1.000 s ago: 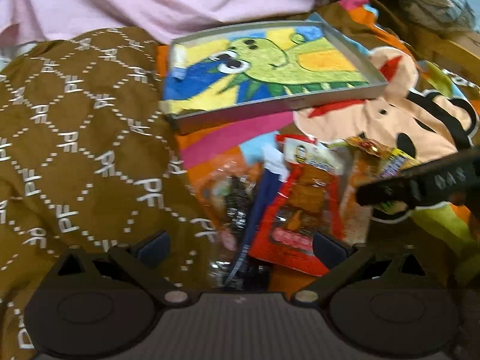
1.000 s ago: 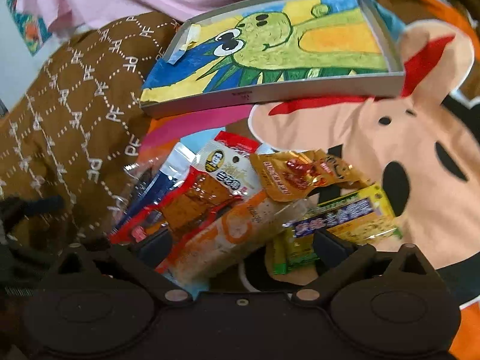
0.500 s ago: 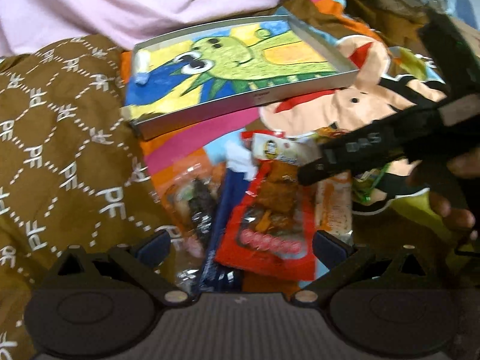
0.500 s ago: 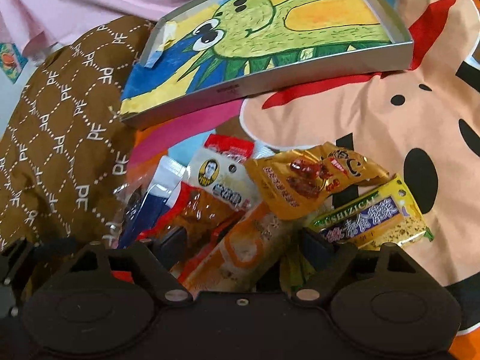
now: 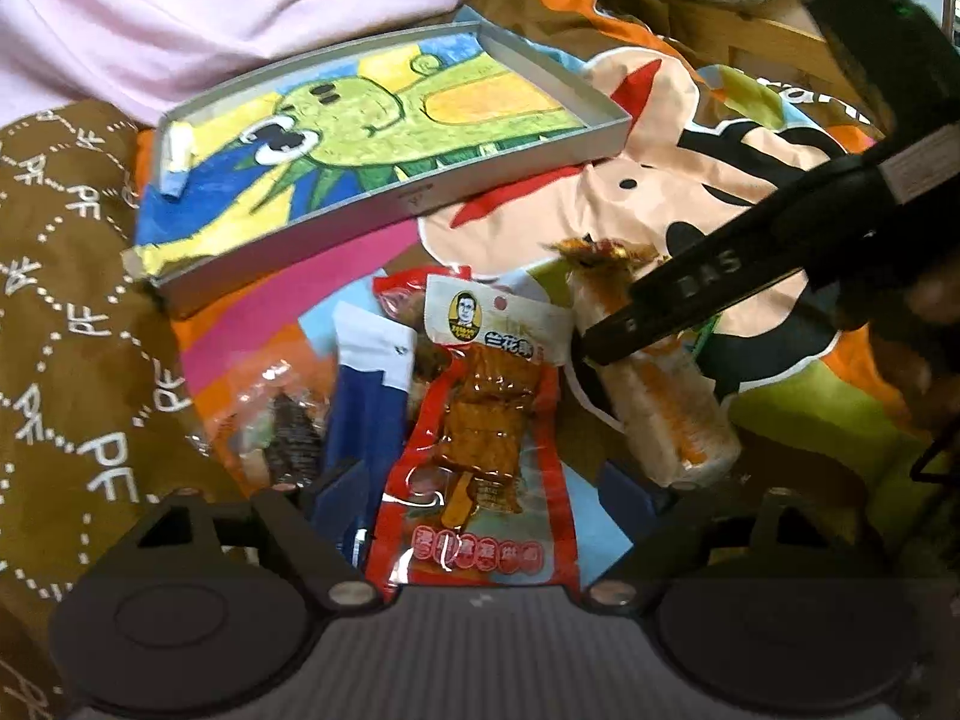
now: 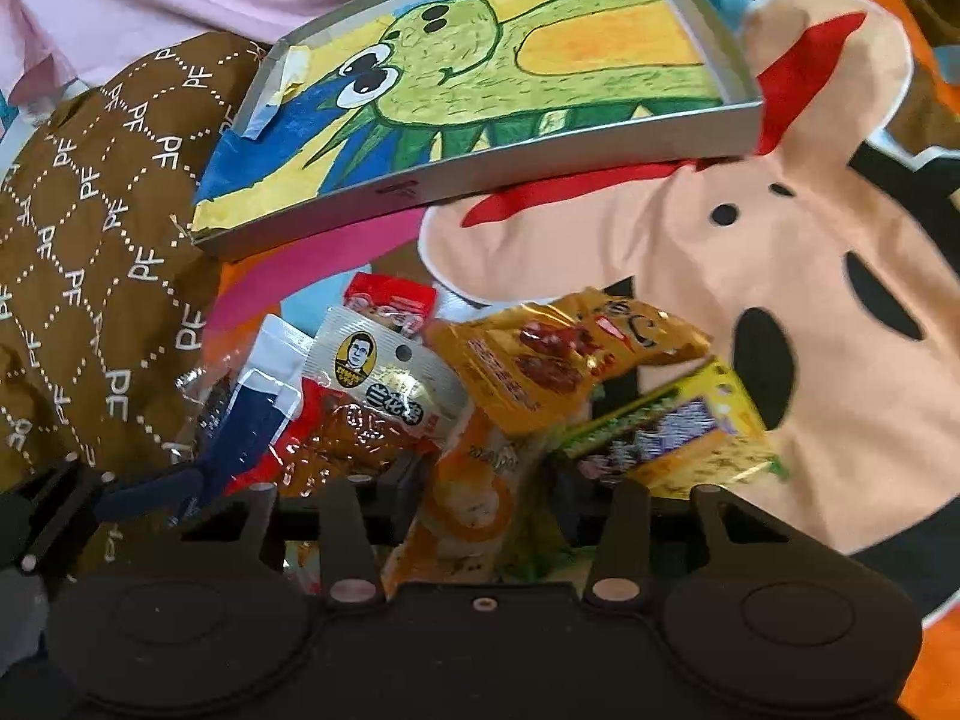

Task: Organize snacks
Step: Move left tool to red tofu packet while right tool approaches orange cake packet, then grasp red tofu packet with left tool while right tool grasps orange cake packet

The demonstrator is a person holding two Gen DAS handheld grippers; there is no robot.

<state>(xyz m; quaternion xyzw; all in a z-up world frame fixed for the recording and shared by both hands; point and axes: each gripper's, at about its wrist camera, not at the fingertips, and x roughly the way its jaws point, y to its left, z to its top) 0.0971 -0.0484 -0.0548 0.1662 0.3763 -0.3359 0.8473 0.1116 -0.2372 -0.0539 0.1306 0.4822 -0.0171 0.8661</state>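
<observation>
Right wrist view: right gripper (image 6: 480, 480) pinches the orange pack (image 6: 474, 498). Left gripper (image 5: 480, 480) spread around the red pack (image 5: 480, 450); tray (image 5: 384, 204) at 12 o'clock.

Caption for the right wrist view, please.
Right gripper closing around an orange-and-white snack pack in a pile of snacks, the dinosaur-painted tray empty behind.

A cartoon-printed cloth (image 6: 750, 276) covers the surface, showing a peach animal face with black eyes, a black mouth and red ears, edged by orange, pink, blue and green patches. Left of the cloth lies a brown quilt (image 5: 66, 312) with white dotted diamonds and "PF" letters. Behind the cloth hangs pale pink fabric (image 5: 198, 18), softly folded. At the cloth's far right corner stands light wooden furniture (image 5: 774, 54), with grey crumpled material above it. The light is even and dim.
</observation>
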